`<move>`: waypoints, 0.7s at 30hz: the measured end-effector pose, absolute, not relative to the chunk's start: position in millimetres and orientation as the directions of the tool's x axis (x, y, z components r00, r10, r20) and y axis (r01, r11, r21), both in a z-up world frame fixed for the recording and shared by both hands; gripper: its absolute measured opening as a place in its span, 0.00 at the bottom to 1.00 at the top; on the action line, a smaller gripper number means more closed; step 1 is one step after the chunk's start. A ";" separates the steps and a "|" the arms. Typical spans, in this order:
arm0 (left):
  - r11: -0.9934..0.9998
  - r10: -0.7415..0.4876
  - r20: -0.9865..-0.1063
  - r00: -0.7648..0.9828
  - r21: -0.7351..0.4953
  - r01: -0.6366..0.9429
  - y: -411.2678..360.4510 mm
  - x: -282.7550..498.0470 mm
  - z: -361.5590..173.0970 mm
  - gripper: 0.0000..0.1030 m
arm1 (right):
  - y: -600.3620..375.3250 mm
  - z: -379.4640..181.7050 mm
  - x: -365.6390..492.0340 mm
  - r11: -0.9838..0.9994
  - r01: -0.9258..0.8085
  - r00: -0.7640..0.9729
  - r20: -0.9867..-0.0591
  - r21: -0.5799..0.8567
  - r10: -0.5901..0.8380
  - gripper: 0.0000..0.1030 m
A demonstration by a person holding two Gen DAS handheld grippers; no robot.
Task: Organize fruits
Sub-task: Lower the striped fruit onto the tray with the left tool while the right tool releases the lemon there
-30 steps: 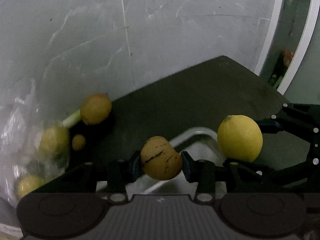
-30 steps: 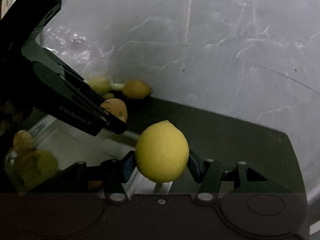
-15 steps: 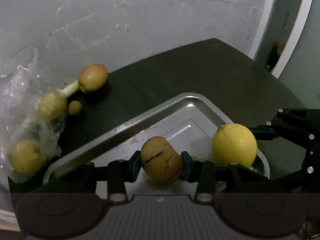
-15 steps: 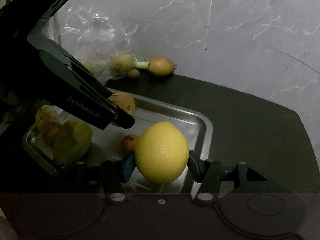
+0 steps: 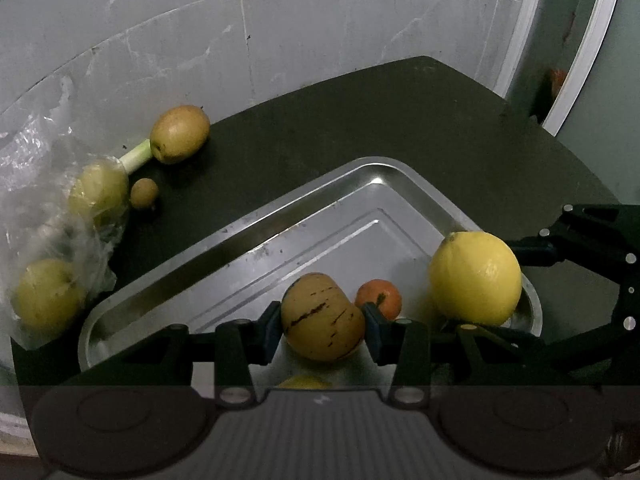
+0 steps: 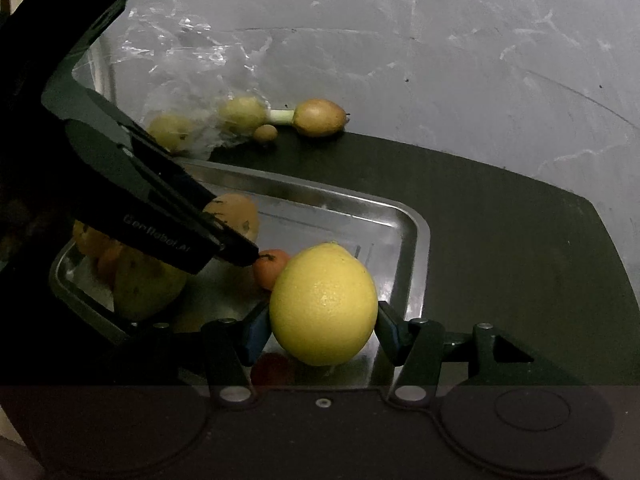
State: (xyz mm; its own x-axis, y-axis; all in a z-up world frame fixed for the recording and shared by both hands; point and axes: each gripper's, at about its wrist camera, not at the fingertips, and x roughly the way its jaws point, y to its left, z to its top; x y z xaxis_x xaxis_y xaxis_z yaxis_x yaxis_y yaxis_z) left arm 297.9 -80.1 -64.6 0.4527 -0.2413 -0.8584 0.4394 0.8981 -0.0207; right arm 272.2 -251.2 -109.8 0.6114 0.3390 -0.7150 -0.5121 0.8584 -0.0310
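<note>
My left gripper (image 5: 322, 322) is shut on a tan fruit with dark streaks (image 5: 322, 316), held over the steel tray (image 5: 224, 244). My right gripper (image 6: 322, 328) is shut on a yellow lemon (image 6: 322, 304) above the tray's right end (image 6: 420, 240); that lemon (image 5: 475, 278) also shows at the right of the left wrist view. A small orange fruit (image 5: 379, 298) lies in the tray between both held fruits. More yellow and orange fruit (image 6: 144, 284) sit in the tray's left part, partly hidden behind the left gripper's body (image 6: 152, 216).
On the dark table (image 5: 360, 128) behind the tray lie a tan fruit (image 5: 180, 134), a small brown fruit (image 5: 143, 193) and a clear plastic bag (image 5: 52, 200) holding yellow fruits. A grey marbled wall (image 6: 440, 60) stands right behind the table.
Both grippers, still holding their fruits, have come down and tilted toward the tray. The tray and the small orange fruit in it now fill more of both views.
</note>
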 end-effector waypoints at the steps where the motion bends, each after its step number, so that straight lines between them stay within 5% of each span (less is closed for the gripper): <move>1: 0.898 -0.242 -0.858 0.452 -0.022 0.439 -79.9 297.8 -64.6 0.45 | -250.9 -109.9 272.4 0.861 -0.508 0.613 -0.717 -0.034 0.333 0.55; 21: 0.901 -0.254 -0.859 0.445 -0.042 0.432 -76.5 298.5 -64.7 0.47 | -245.8 -111.3 278.5 0.889 -0.457 0.581 -0.765 -0.024 0.278 0.56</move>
State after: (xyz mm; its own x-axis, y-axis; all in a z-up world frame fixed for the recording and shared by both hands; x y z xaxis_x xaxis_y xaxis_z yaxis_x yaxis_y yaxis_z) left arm 298.5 -76.5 -64.7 0.4452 -0.2539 -0.8587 0.4318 0.9010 -0.0425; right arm 278.5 -245.8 -111.3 0.5809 0.2781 -0.7650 -0.4571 0.8891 -0.0238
